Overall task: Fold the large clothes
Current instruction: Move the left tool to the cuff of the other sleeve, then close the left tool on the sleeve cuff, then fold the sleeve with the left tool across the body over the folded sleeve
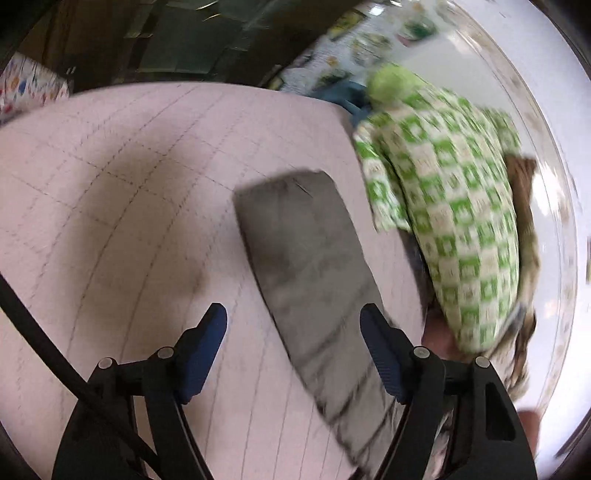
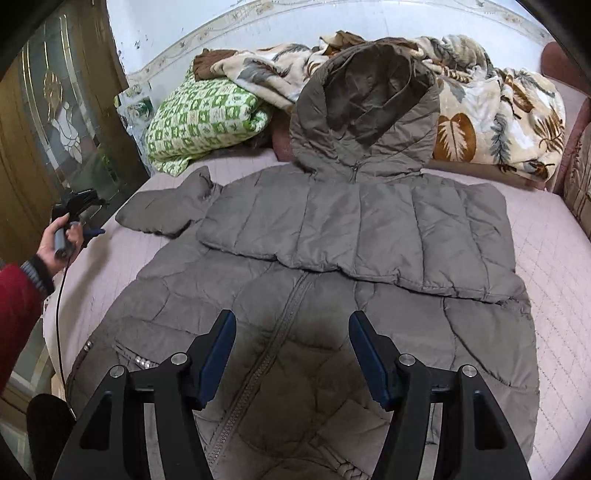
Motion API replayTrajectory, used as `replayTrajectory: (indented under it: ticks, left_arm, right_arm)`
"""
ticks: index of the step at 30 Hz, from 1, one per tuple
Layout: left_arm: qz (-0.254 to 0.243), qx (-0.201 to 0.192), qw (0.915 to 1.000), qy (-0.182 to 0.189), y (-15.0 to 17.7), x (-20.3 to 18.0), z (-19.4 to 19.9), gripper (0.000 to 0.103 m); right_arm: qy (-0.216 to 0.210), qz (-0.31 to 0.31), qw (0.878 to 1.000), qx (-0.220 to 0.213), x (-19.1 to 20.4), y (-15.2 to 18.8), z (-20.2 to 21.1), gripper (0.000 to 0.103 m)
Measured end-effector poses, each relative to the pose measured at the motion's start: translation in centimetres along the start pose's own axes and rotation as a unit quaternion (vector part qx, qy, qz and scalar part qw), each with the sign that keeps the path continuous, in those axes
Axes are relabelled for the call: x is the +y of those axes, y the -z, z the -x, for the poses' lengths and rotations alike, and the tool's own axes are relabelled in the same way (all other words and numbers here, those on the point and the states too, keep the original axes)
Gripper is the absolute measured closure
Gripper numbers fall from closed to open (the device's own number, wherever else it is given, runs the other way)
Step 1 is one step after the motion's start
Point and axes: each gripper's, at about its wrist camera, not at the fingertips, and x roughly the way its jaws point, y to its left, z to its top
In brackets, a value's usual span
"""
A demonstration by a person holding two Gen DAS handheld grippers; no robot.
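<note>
Grey puffer jacket (image 2: 332,258) flat on pink bedsheet (image 2: 554,258), one sleeve folded across. Both grippers (image 1: 293,332) (image 2: 291,339) released, empty. Best: pinch outstretched sleeve (image 1: 295,258) cuff, fold inward squarely.

Bed: pink quilted cover (image 2: 554,258)
Far wall: white (image 2: 166,29)
Left: wooden glass-panelled door (image 2: 55,110)
Far: leaf-print blanket (image 2: 498,110)

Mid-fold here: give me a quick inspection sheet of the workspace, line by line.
Surface: pink quilted bed, bare at the left.
Job's things: grey coat spread flat, one sleeve folded across the chest, the other lying out to the side.
Clutter: green checked blanket, leaf-print blanket at the head.
Grippers: left tool open over the sleeve; right tool open above the zip.
Cables: black cable from the left tool.
Surroundings: glass door, white wall.
</note>
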Motion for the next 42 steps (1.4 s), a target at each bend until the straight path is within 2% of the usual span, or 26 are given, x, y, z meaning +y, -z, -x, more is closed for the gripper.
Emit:
replayTrajectory:
  ticks: [2, 6, 8, 10, 14, 18, 19, 20, 21, 27, 30, 36, 42]
  left_arm:
    - [0.017, -0.003, 0.9998, 0.008, -0.8, 0.6, -1.3, 0.034]
    - [0.022, -0.012, 0.9993, 0.027, -2.2, 0.9, -2.9, 0.035]
    - [0.02, -0.013, 0.9995, 0.02, -2.6, 0.8, -4.0, 0.035]
    - [0.019, -0.018, 0.9996, 0.011, -3.0, 1.0, -4.8, 0.04]
    - [0.013, -0.03, 0.999, 0.03, -3.6, 1.2, -5.2, 0.041]
    - [0.006, -0.043, 0.9987, 0.027, -4.1, 0.7, -6.1, 0.045]
    - [0.003, -0.047, 0.9987, 0.018, -4.1, 0.6, -6.2, 0.061]
    - [-0.002, -0.051, 0.9987, 0.002, -4.1, 0.5, -6.5, 0.084]
    - [-0.002, -0.051, 0.9987, 0.002, -4.1, 0.6, -6.7, 0.086]
    - [-0.002, -0.07, 0.9973, 0.022, -3.6, 0.6, -5.3, 0.089]
    - [-0.015, -0.076, 0.9963, 0.038, -3.4, -0.5, -3.6, 0.089]
    - [-0.063, -0.086, 0.9922, 0.065, -2.3, -5.4, 1.0, 0.089]
    - [-0.126, -0.101, 0.9828, 0.09, -0.2, -12.1, 6.8, 0.089]
  right_arm:
    - [-0.003, -0.006, 1.0, 0.002, -0.3, -0.1, -0.2, 0.035]
    - [-0.009, -0.015, 1.0, 0.001, -0.5, -0.3, -0.5, 0.035]
    - [-0.004, -0.012, 1.0, 0.001, -0.4, -0.3, -0.6, 0.035]
    - [-0.005, -0.011, 1.0, 0.003, -0.3, -0.3, -0.9, 0.035]
    - [-0.009, -0.015, 1.0, 0.011, -0.5, -0.3, -1.6, 0.035]
    - [-0.008, -0.019, 1.0, 0.014, -0.6, -0.3, -2.1, 0.035]
    - [-0.008, -0.02, 1.0, 0.015, -0.6, -0.3, -2.1, 0.035]
    - [-0.006, -0.024, 1.0, 0.016, -0.8, -0.2, -2.3, 0.035]
    - [-0.006, -0.027, 0.999, 0.017, -0.9, -0.3, -2.4, 0.035]
    - [0.003, -0.042, 0.999, 0.01, -1.7, -0.5, -2.3, 0.035]
    - [0.003, -0.048, 0.999, 0.003, -1.9, -0.6, -1.9, 0.035]
    - [0.006, -0.058, 0.998, -0.016, -2.4, -0.9, -0.6, 0.035]
    - [0.009, -0.072, 0.997, -0.037, -3.4, -1.1, 1.1, 0.035]
